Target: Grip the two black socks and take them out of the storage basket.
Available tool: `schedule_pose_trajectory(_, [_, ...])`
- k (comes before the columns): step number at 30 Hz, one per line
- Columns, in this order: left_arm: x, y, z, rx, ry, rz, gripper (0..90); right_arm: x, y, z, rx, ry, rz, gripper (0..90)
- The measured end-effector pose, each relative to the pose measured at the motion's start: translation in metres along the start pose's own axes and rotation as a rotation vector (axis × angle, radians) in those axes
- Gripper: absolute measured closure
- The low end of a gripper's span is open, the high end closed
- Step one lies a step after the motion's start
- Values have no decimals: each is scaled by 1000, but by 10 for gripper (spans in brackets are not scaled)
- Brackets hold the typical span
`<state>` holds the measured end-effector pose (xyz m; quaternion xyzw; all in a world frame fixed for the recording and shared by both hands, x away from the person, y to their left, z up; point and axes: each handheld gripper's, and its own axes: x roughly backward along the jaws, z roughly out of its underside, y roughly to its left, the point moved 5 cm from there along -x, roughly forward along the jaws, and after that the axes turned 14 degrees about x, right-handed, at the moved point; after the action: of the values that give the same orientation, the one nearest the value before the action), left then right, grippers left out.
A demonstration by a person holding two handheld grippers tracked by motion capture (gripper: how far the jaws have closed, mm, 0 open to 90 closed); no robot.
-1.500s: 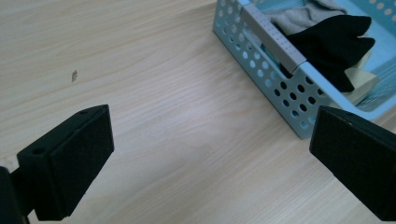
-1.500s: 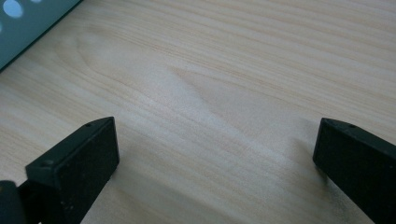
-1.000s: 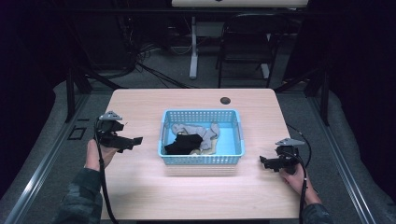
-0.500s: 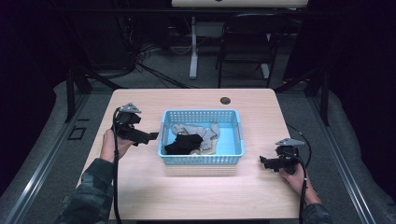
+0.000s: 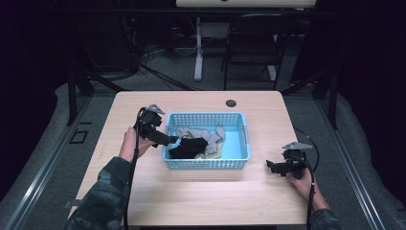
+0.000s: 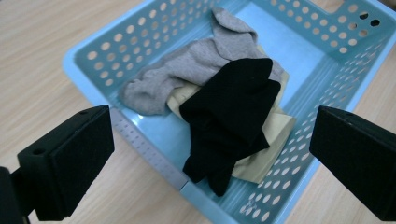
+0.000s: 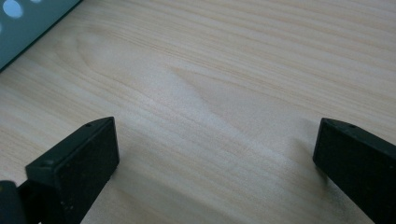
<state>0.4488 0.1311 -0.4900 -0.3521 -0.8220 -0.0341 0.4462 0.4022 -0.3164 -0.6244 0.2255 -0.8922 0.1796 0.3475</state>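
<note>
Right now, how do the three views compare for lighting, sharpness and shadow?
High view: table evenly lit, surroundings nearly black, overall soft. Left gripper view: basket and black sock sharp, the near hand-held gripper blocks slightly soft. Right gripper view: wood grain clear, a pale sheen across the middle, faint shadow beneath the jaws.

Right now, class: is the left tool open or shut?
Open. In its own view the left tool has its two black jaws spread wide apart, above the basket edge, with nothing between them; the black sock lies beyond.
</note>
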Motion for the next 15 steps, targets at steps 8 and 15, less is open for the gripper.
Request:
schedule_pose_trajectory(8, [-24, -7, -2, -12, 60, 26, 42, 0, 0, 0, 1, 2, 2, 0])
schedule_pose_trajectory(15, [-36, -8, -1, -20, 101, 43, 86, 0, 0, 0, 0, -1, -1, 0])
